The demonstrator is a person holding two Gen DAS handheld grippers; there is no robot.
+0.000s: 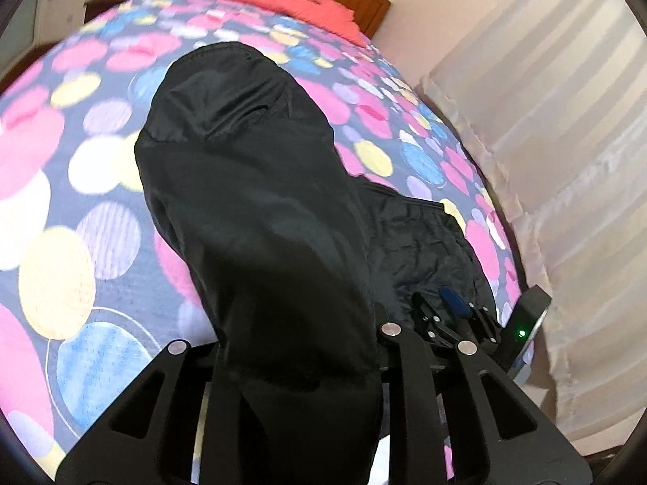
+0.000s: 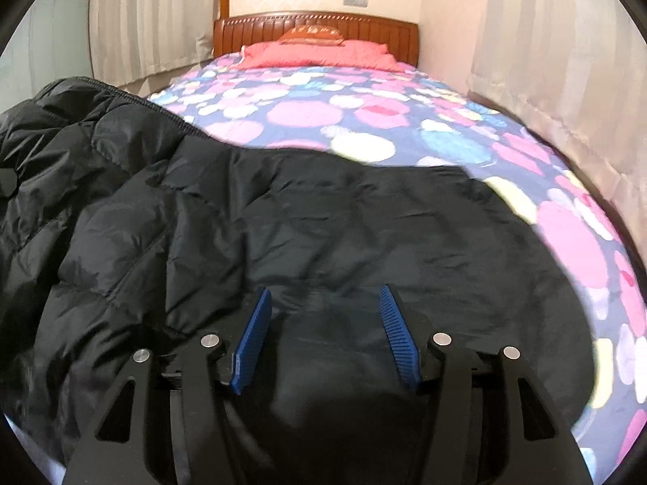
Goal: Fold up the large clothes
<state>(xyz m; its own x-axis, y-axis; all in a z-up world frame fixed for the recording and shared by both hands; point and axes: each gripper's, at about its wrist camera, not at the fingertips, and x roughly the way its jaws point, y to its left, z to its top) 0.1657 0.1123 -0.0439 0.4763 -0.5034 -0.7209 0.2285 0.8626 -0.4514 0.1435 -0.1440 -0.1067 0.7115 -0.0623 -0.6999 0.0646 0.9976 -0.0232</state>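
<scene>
A black puffer jacket [image 2: 283, 226] lies on the bed with the dotted bedspread [image 2: 364, 121]. In the left wrist view a long black part of the jacket [image 1: 250, 202], perhaps a sleeve, runs from my left gripper [image 1: 299, 363] out over the bed. The cloth hides the left fingertips, and the jaws look shut on it. My right gripper [image 2: 325, 303] is open, its blue pads [image 2: 254, 339] spread just above the jacket's flat body. The right gripper also shows in the left wrist view [image 1: 453, 303] on the jacket.
A red pillow [image 2: 319, 54] and a wooden headboard [image 2: 315, 26] are at the far end of the bed. Pale curtains [image 2: 566, 60] hang along both sides. The bedspread [image 1: 81, 202] is bare to the left of the jacket.
</scene>
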